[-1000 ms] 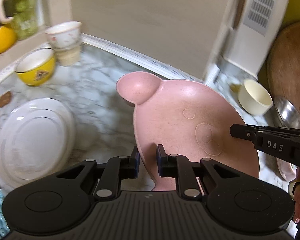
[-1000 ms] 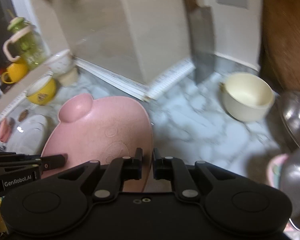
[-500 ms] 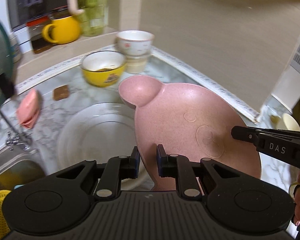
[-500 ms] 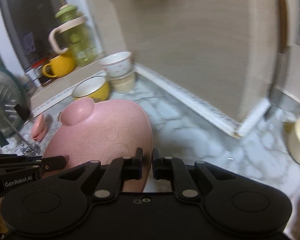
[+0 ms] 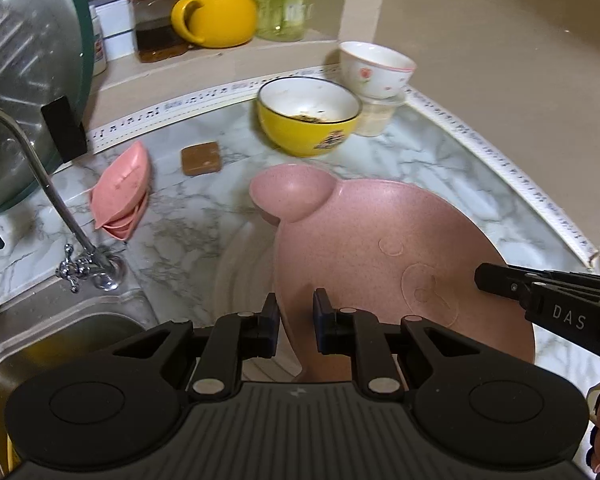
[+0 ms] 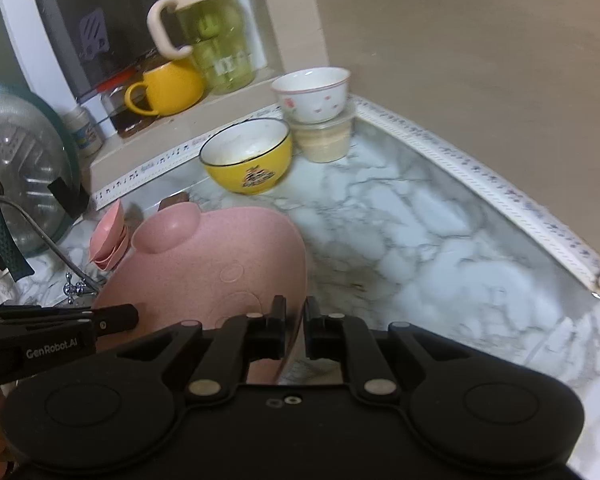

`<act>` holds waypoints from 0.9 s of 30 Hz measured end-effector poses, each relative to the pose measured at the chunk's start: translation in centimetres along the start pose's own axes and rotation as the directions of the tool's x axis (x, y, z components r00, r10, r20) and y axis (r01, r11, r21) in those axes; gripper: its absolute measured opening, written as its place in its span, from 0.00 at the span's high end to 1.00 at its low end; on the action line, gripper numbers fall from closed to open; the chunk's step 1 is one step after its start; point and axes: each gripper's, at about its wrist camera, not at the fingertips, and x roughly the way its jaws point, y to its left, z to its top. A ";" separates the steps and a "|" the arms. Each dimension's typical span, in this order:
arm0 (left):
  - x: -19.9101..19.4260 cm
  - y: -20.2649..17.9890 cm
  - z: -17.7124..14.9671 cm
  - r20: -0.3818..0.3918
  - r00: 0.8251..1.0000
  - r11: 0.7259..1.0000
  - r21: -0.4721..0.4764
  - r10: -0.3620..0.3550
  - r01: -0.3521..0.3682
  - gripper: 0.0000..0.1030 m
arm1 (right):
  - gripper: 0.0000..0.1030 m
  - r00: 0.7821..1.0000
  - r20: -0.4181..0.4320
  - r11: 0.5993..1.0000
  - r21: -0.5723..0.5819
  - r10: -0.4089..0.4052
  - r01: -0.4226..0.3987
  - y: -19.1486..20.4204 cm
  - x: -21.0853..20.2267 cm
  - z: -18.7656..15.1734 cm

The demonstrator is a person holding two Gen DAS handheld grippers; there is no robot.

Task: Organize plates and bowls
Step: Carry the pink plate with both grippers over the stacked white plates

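White-and-grey marbled stone worktop (image 6: 420, 216) under beige walls, ahead of both sets of fingers. Only from the left wrist: steel sink (image 5: 72, 344) and pale ribbed plate (image 5: 244, 276) left of the fingers. Both pairs narrow, left gripper (image 5: 295, 322) and right gripper (image 6: 293, 326) clamping opposite rims of the speckled pink pig-shaped plate (image 5: 364, 240), held tilted above the worktop.

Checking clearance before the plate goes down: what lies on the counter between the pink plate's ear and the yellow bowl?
Only bare marble countertop separates the pink plate from the yellow bowl, as the left wrist view shows.
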 end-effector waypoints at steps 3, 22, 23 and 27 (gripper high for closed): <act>0.9 1.2 0.2 -0.008 1.000 1.000 -0.006 0.003 -0.003 0.85 | 0.91 1.000 -0.012 1.000 -0.009 0.005 -0.005 0.9 1.3 0.2; 4.4 3.9 0.4 -0.031 0.999 1.000 -0.006 0.030 -0.030 0.85 | 0.90 0.998 -0.063 0.999 -0.039 0.025 -0.027 2.9 5.4 -0.4; 4.5 3.9 0.3 -0.032 0.999 1.000 -0.006 0.031 -0.031 0.85 | 0.90 0.997 -0.068 0.999 -0.040 0.024 -0.026 2.9 5.6 -0.4; 4.8 3.9 0.2 -0.031 0.999 0.999 -0.002 0.034 -0.034 0.85 | 0.90 0.997 -0.077 0.999 -0.045 0.019 -0.023 3.0 6.0 -0.7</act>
